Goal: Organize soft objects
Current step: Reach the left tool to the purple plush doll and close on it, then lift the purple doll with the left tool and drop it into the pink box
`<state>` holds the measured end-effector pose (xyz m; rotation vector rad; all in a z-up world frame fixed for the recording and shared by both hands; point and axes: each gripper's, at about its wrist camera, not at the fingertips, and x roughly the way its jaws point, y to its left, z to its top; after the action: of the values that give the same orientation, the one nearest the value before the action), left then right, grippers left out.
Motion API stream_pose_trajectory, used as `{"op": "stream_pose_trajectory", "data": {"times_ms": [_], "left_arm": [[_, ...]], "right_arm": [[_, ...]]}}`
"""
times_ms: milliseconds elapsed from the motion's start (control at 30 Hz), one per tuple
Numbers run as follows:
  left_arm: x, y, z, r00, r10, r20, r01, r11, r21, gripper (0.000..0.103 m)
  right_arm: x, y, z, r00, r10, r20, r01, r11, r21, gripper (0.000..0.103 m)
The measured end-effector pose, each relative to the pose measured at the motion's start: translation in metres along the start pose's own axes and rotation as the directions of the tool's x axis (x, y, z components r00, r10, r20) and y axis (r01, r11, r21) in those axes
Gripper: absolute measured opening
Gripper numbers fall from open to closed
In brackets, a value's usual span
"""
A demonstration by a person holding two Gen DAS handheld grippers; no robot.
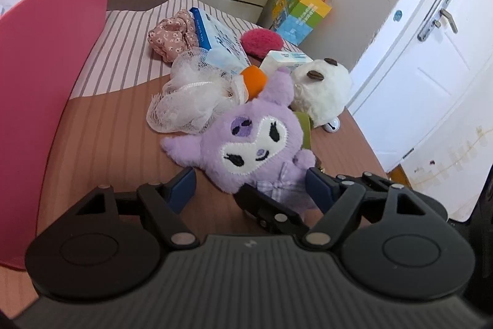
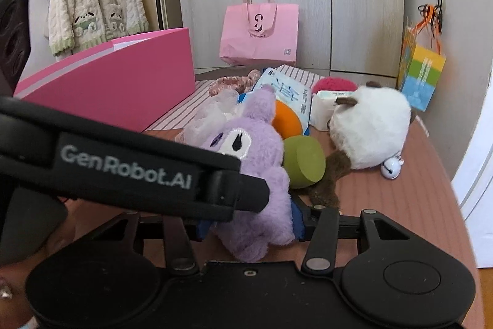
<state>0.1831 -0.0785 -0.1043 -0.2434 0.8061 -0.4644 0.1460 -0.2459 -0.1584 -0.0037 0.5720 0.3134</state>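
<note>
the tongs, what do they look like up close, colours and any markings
Both tongs are matte black plastic: a ribbed body, round side discs, and linkage bars with silver rivets. The fingers carry dark blue pads. In the right wrist view, the left tongs show white GenRobot.AI lettering on the side.

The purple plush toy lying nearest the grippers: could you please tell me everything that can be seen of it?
The purple plush toy is fluffy lilac fabric with pointed ears, a white embroidered face with black stitched eyes, and a pale checked bow at its body. It lies face up on the brown table, leaning against the white mesh sponge and an orange ball. The right gripper is shut on its lower body; the left gripper straddles it, blue pads not pressing.
</note>
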Motion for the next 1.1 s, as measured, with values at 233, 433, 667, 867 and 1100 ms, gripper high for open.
{"op": "stream_pose_trajectory", "data": {"times_ms": [233, 433, 667, 867, 1100], "left_arm": [[0.003, -0.014, -0.01, 0.999, 0.027, 0.041, -0.03, 0.998, 0.058, 0.09], [-0.002, -0.012, -0.013, 0.999, -0.023, 0.031, 0.022, 0.999, 0.036, 0.067], [-0.012, -0.02, -0.022, 0.999, -0.029, 0.042, 0.026, 0.998, 0.059, 0.053], [-0.028, -0.022, -0.021, 0.999, -0.023, 0.035, 0.02, 0.997, 0.07, 0.053], [-0.049, -0.023, -0.023, 0.999, -0.035, 0.033, 0.033, 0.998, 0.059, 0.053]], "right_arm": [[0.002, 0.003, -0.005, 1.0, -0.001, 0.025, 0.0, 1.0, 0.027, 0.051], [-0.001, 0.004, -0.01, 0.998, -0.017, 0.055, 0.014, 0.998, 0.068, 0.049], [-0.006, 0.002, -0.013, 0.997, -0.034, 0.073, 0.021, 0.986, 0.164, 0.043], [-0.016, 0.009, -0.011, 0.997, -0.013, 0.073, 0.0, 0.983, 0.183, 0.042], [-0.032, 0.019, -0.006, 0.998, -0.023, 0.057, 0.012, 0.982, 0.188, 0.042]]}}
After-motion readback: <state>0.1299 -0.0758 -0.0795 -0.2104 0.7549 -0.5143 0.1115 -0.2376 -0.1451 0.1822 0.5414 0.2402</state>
